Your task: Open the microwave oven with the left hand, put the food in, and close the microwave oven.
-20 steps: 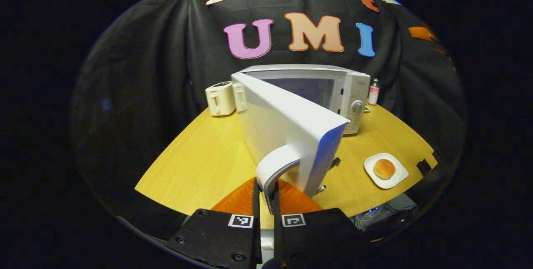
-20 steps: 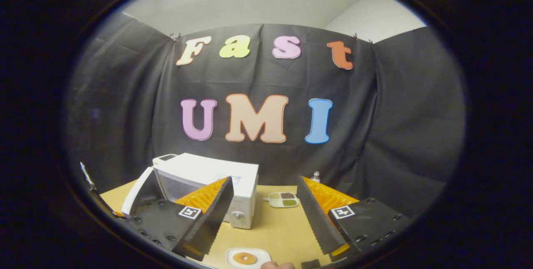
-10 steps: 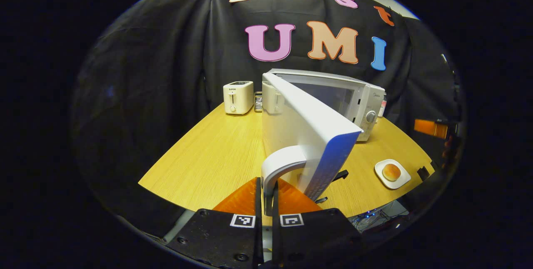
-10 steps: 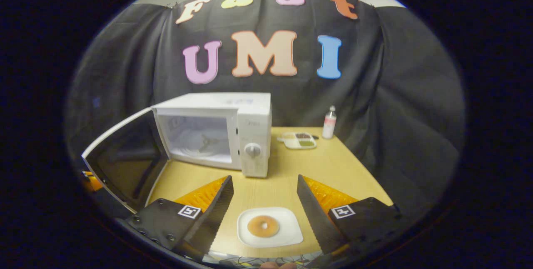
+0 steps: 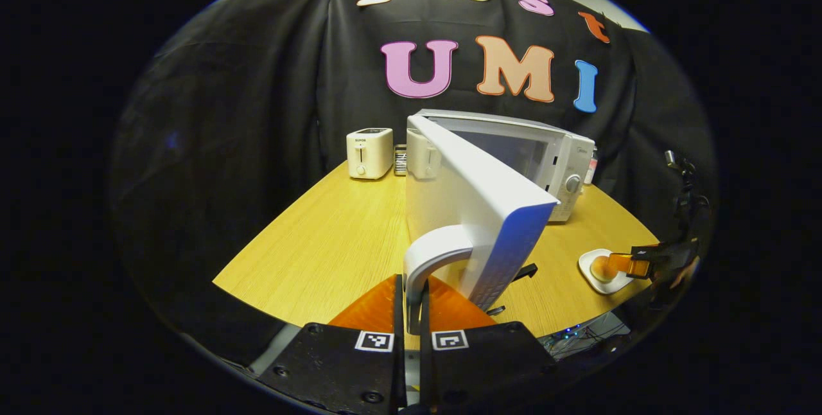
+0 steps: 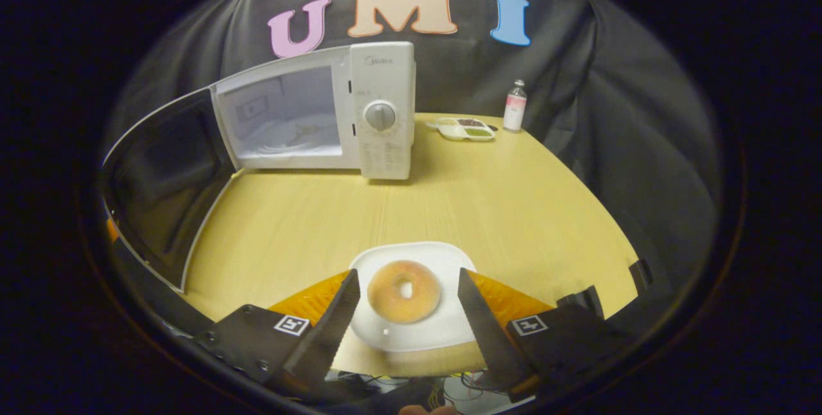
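Microwave door (image 5: 472, 209) held wide open
Left gripper (image 5: 411, 302) clamps the door handle (image 5: 429, 254); right gripper (image 6: 406, 299), spread wide, straddles the doughnut (image 6: 403, 291); microwave brand unreadable.

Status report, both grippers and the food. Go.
Left gripper shut on white microwave door handle, door open. Right gripper open, straddling round bagel on white plate. Path to microwave cavity clear.

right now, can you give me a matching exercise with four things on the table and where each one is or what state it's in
Things:
1. microwave door
2. doughnut
3. toaster
4. bottle

Places or states:
A. on the white plate, between the right gripper fingers
B. swung open, handle in the left gripper
C. near the sauce dish
D. left of the microwave, by the wall

Pairs: 1-B, 2-A, 3-D, 4-C
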Demonstrator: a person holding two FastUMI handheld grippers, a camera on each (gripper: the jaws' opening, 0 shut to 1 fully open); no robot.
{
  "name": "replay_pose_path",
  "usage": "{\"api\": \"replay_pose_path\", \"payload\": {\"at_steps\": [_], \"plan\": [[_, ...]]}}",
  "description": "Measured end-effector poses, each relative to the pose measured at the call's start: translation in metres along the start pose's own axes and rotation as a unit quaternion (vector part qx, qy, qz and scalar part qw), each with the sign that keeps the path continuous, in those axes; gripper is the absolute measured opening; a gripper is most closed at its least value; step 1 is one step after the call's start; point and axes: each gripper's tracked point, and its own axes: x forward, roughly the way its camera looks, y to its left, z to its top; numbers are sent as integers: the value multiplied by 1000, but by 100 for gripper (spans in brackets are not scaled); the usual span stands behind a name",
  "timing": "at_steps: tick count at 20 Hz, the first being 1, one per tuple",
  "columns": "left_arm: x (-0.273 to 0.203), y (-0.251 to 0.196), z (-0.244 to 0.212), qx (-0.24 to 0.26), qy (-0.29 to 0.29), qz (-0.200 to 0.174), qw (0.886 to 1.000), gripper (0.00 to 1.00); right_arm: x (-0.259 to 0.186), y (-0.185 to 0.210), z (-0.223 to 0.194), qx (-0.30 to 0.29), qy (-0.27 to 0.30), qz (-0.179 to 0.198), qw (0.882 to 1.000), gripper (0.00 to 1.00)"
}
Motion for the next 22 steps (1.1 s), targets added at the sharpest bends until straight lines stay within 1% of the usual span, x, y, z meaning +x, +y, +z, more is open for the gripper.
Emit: {"api": "replay_pose_path", "payload": {"at_steps": [4, 6, 9, 11, 12, 13, 14, 15, 16, 17, 18, 19, 22], "plan": [[0, 0, 1, -2, 0, 1, 1000, 8, 14, 4, -16, -2, 27, 1, 1000, 98], [0, 0, 0, 0, 1, 1, 1000, 10, 18, 4, -24, 6, 39, -2, 999, 98], [0, 0, 0, 6, 0, -1, 1000, 11, 27, 6, -35, 23, 56, 3, 998, 98], [0, 2, 0, 5, -1, 1, 1000, 18, 30, 10, -38, 36, 62, 12, 997, 98], [2, 2, 1, 3, -1, 2, 1000, 29, 30, 10, -37, 40, 59, 11, 997, 96], [1, 3, 1, 1, 0, 3, 1000, 34, 31, 11, -35, 43, 59, 12, 997, 92], [1, 3, 1, 1, -1, 4, 1000, 53, 34, 12, -35, 42, 58, 12, 997, 94], [2, 2, -2, 1, 3, 2, 1000, 63, 32, 13, -35, 40, 57, 12, 998, 85], [4, 3, -5, 3, 7, 3, 1000, 75, 32, 13, -32, 38, 54, 11, 998, 85], [3, 3, -6, 6, 9, 6, 1000, 77, 33, 15, -33, 38, 55, 14, 998, 80], [4, 4, -7, 8, 9, 8, 1000, 77, 34, 17, -32, 39, 55, 17, 998, 80], [4, 3, -8, 7, 10, 8, 1000, 77, 34, 17, -31, 38, 55, 18, 998, 85], [2, 4, -9, -11, 10, 5, 1000, 76, 32, 21, -28, 36, 52, 23, 998, 85]]}}
